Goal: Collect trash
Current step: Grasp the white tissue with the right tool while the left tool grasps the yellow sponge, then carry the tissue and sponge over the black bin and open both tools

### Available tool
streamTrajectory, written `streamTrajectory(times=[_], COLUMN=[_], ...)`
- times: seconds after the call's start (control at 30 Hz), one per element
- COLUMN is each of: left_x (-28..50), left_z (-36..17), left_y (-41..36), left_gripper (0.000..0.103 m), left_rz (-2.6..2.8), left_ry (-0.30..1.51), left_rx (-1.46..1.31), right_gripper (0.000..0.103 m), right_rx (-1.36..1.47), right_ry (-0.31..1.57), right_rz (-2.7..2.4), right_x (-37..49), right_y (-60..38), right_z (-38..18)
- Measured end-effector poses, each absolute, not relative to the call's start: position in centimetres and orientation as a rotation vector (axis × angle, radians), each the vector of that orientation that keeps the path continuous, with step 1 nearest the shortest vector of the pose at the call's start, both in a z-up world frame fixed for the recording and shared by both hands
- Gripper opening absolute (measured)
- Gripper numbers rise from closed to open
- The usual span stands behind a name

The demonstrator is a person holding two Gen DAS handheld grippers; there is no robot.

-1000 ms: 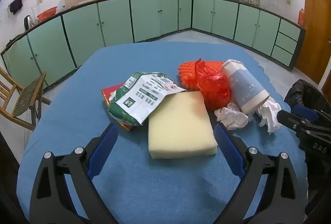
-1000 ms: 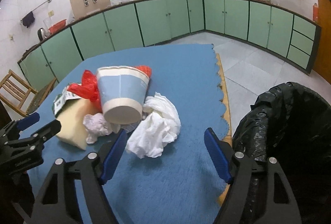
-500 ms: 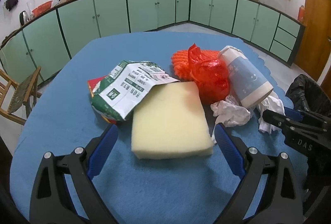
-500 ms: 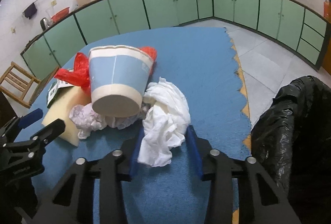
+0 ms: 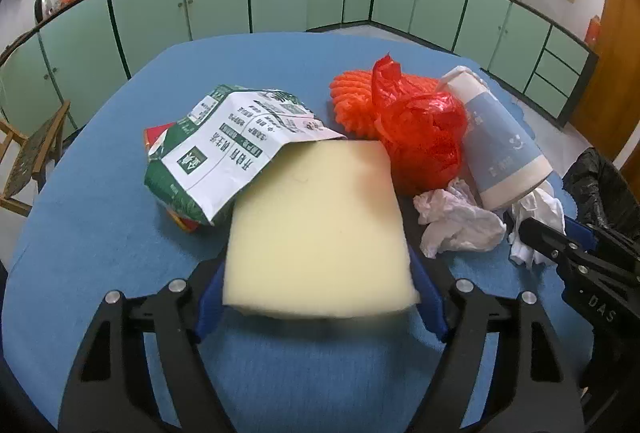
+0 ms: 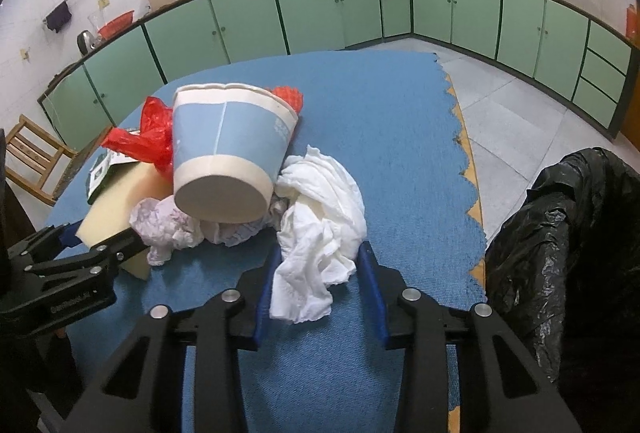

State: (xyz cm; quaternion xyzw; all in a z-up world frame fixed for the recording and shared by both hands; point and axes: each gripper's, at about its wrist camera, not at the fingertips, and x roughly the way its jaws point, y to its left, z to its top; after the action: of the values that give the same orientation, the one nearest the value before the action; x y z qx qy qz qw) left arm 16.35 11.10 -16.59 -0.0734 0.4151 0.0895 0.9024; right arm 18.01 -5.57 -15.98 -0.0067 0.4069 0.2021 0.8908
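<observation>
A pile of trash lies on the blue table. My left gripper (image 5: 320, 285) is shut on a yellow foam sponge (image 5: 316, 221), its near end between the blue pads. My right gripper (image 6: 318, 273) is shut on a white crumpled cloth (image 6: 320, 229). A blue-and-white paper cup (image 6: 228, 161) lies tipped on the pile, also seen in the left wrist view (image 5: 500, 145). A green-and-white snack bag (image 5: 228, 149) overlaps the sponge's far corner. A red plastic bag (image 5: 420, 129), an orange mesh (image 5: 352, 101) and a crumpled tissue (image 5: 456, 225) lie beside it.
A black trash bag bin (image 6: 568, 233) stands off the table's right edge, also in the left wrist view (image 5: 600, 189). A wooden chair (image 5: 32, 153) stands left of the table. Green cabinets line the far walls.
Both grippers moved forward and closed: the left onto the yellow sponge, the right onto the white cloth. The pile itself has hardly shifted.
</observation>
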Motion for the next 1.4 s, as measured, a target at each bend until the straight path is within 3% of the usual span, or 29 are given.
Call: streamTrajectory(times=[0.3,1.4], left_x=[13.5,7.1], left_z=[-13.4,-6.5], left_y=[10.7,5.4], left_gripper=[0.074,0.074], left_rz=[0.167,0.068], left_ry=[0.796,0.639], left_rx=[-0.165,-0.117], right_gripper=[0.023,0.023], right_rx=[-0.013,0.045], right_ry=[0.793,0.601], right_rz=[0.451,0.479], right_x=[16.3,7.4], right_y=[-5.5,-11.2], right_z=[-13.9,-4.8])
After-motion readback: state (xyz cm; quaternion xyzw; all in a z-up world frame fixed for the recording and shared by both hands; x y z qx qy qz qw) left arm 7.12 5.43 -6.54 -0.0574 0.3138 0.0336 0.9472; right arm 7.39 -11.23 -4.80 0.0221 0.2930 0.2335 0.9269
